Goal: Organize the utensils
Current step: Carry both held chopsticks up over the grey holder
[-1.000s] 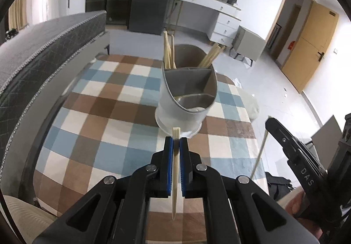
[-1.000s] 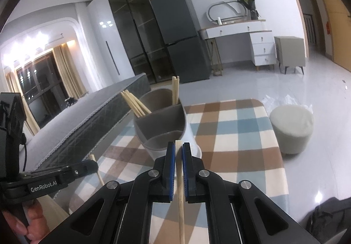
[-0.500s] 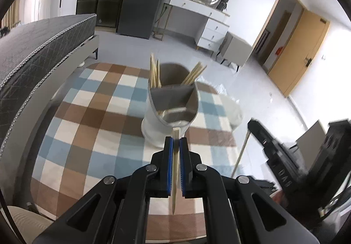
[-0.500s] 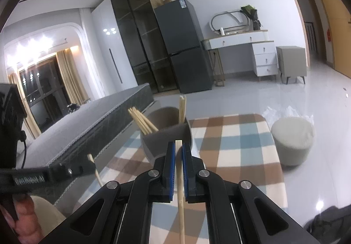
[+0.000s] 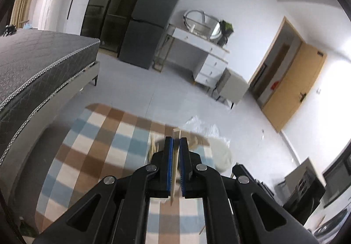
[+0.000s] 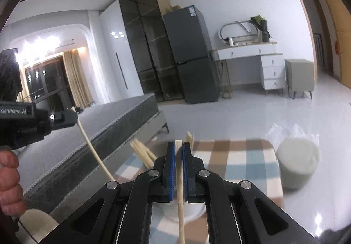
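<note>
My left gripper [image 5: 174, 141] is shut on a pale wooden chopstick [image 5: 174, 169] that runs down between its blue pads. My right gripper [image 6: 178, 145] is shut on another wooden chopstick [image 6: 180, 189]. The grey utensil holder is almost fully hidden behind the jaws in both views; only its white base [image 6: 184, 211] and the tips of several chopsticks standing in it [image 6: 142, 153] show. In the right wrist view the left gripper [image 6: 72, 115] appears at the left, raised, with its chopstick [image 6: 94, 152] hanging down.
The checked tablecloth [image 5: 98, 145] covers the table [image 6: 241, 156]. A grey mattress [image 5: 33, 68] lies to the left. A round white stool [image 6: 298, 162] stands on the floor at the right. A fridge, a dresser and an orange door are in the background.
Both grippers have risen and tilted up, still shut on their chopsticks. The holder has dropped down the frame behind the jaws, and more of the room shows.
</note>
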Demonstrator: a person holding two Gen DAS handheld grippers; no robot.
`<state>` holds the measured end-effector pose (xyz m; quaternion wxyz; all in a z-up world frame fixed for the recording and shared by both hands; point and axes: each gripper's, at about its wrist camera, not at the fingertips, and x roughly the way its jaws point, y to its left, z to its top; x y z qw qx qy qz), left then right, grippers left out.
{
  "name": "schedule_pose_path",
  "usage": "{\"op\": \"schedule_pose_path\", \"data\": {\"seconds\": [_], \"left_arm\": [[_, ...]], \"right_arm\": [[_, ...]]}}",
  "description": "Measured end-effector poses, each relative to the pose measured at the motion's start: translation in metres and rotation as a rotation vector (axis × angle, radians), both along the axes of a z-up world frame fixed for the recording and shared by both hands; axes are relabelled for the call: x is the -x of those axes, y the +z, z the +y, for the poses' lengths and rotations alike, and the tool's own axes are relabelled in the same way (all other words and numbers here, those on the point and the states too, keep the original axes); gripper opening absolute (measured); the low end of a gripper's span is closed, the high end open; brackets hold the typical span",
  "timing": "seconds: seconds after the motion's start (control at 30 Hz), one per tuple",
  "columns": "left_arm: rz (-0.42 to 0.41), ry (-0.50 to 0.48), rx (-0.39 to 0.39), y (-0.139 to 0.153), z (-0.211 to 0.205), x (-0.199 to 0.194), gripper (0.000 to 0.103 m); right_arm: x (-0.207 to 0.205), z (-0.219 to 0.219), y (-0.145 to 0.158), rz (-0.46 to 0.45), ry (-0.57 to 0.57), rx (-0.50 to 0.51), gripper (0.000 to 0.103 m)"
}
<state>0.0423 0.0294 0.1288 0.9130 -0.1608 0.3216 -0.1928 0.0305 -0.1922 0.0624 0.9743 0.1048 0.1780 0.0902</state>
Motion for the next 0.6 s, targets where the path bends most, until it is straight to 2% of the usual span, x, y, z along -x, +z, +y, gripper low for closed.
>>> {"op": "schedule_pose_path", "data": {"seconds": [0.13, 0.3, 0.6], "left_arm": [[-0.053, 0.049, 0.060, 0.012, 0.010, -0.020, 0.001], [-0.100, 0.095, 0.096, 0.009, 0.015, -0.037, 0.001], [-0.051, 0.120, 0.130, -0.022, 0.022, -0.068, 0.001]], "right_arm": [[-0.022, 0.004, 0.021, -0.040, 0.025, 0.028, 0.006], [-0.051, 0.018, 0.046, -0.096, 0.057, 0.074, 0.006], [-0.100, 0.055, 0.064, -0.187, 0.074, 0.129, 0.005]]}}
